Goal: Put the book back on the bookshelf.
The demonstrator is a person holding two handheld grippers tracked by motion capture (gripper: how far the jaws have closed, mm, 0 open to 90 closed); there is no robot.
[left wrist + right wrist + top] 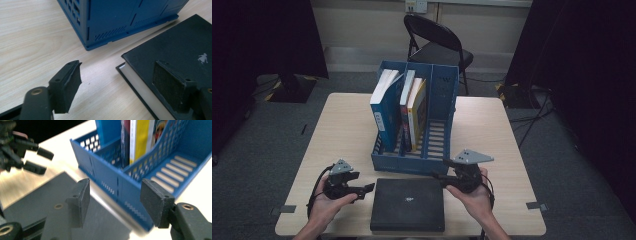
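A black book (408, 204) lies flat at the table's front, just before a blue three-slot file rack (439, 125). A blue book (384, 107) leans in the rack's left slot. A dark book (406, 97) and a yellow book (418, 107) stand in the middle slot, and the right slot holds nothing. My left gripper (370, 188) is open at the black book's left edge. One jaw hangs over the cover (180, 45), the other over bare table, and neither pad presses on it. My right gripper (117, 203) is open and faces the rack's front wall (107, 182) above the book's far right corner.
The wooden table (347, 125) has bare room on both sides of the rack. A black folding chair (437, 42) stands beyond the far edge. Cables and dark curtains line the floor to the sides. The left gripper (25, 152) appears at the upper left of the right gripper view.
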